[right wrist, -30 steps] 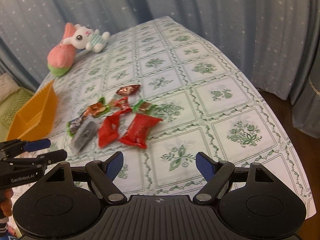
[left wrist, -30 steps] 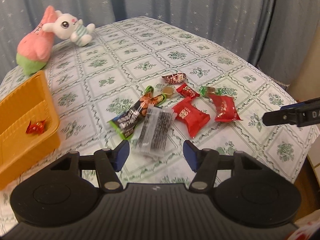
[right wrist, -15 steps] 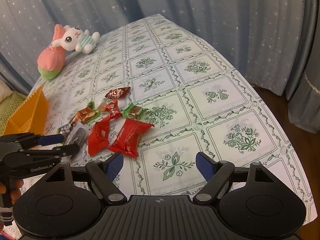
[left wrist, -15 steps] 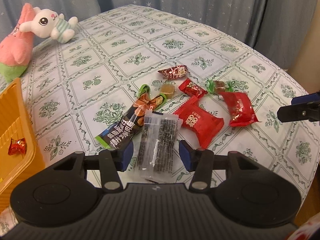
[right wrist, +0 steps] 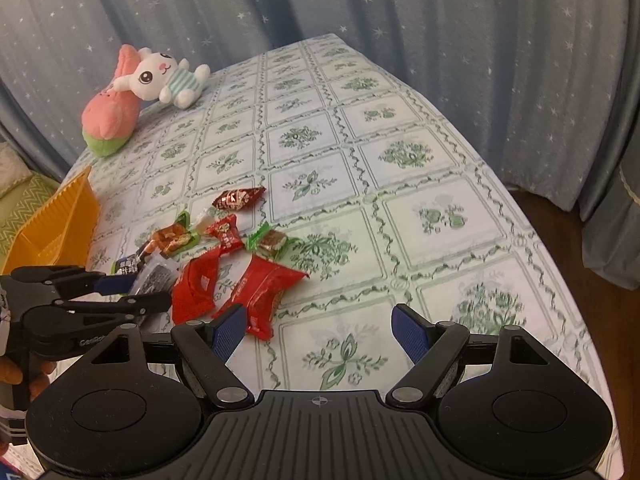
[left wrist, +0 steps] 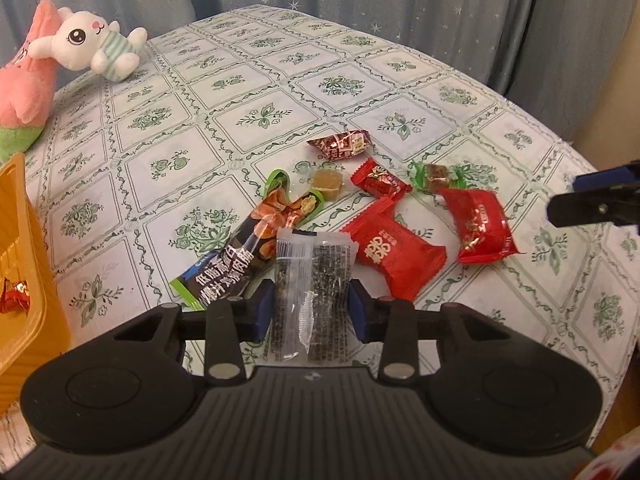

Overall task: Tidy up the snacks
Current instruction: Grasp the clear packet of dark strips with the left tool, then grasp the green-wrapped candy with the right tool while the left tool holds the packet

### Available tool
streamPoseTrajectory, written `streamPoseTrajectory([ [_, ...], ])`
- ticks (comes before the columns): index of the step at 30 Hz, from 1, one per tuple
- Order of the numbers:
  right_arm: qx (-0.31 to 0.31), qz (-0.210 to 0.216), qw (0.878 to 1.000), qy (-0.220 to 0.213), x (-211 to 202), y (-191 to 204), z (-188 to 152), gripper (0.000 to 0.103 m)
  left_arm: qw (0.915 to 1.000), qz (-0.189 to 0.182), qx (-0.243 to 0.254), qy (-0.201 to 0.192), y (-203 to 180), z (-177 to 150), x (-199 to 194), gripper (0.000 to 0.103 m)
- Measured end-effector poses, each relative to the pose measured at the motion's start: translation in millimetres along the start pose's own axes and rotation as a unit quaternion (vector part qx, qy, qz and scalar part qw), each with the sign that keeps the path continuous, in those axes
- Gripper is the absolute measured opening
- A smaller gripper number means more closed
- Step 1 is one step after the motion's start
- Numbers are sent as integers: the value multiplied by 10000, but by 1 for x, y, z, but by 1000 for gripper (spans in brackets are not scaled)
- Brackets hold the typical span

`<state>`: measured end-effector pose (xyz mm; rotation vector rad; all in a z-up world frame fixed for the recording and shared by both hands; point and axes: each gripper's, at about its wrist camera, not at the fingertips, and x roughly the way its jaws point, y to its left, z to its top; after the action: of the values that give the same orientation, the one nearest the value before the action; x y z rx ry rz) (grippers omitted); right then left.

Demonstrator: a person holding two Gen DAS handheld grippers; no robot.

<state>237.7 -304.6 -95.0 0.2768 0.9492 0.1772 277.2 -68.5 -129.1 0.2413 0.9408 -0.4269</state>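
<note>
- Left gripper (left wrist: pixel 311 310): its blue fingers (left wrist: pixel 264 310) stand on either side of the clear seaweed packet (left wrist: pixel 312 280), touching or almost touching its long edges. Whether they already clamp it cannot be told. Seen from the right wrist, the packet lies flat on the desk (right wrist: pixel 360 152).
- Right gripper (right wrist: pixel 318 330): fingers wide apart and empty, hovering over bare cloth just right of the snack cluster.
- Clear seaweed packet, taken as landmark: the black-and-green bar (left wrist: pixel 248 252) lies just to its left, its near end beside the left finger. The big red pillow pack (left wrist: pixel 394 254) lies just to its right. A second red pack (left wrist: pixel 478 226) sits farther right. Beyond lie small candies, among them a dark red foil sweet (left wrist: pixel 340 144).
- Orange tray (left wrist: pixel 24 264): well to the left of the packet, at the desk edge, with one red-wrapped candy (left wrist: pixel 14 294) inside. Judged the likely destination.
- Step in hand (judgement): grasping the packet. Close squarely on the edges so the thin film does not buckle or slip out. Keep the left finger off the bar. Lift straight up before carrying toward the tray.
- Plush toys (left wrist: pixel 80 46): at the far edge of the desk, well clear of the work.
</note>
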Motion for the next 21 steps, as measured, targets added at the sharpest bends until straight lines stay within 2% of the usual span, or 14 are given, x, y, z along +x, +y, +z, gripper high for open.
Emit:
streamPoseTrajectory([
  [6, -594, 245, 9979, -127, 9, -2, 12, 79, 9998, 37, -182, -91, -1, -9, -20, 35],
  [10, -1291, 494, 9901, -228, 19, 5, 19, 79, 9990, 112, -412, -158, 3, -18, -40, 35],
  [14, -1979, 752, 9772, -171, 36, 11, 26, 64, 9966, 311, -724, -220, 12, -30, -61, 35],
  [21, -2696, 967, 9581, -15, 69, 12, 38, 50, 9875, 806, -1329, -275, 32, -52, -90, 35],
])
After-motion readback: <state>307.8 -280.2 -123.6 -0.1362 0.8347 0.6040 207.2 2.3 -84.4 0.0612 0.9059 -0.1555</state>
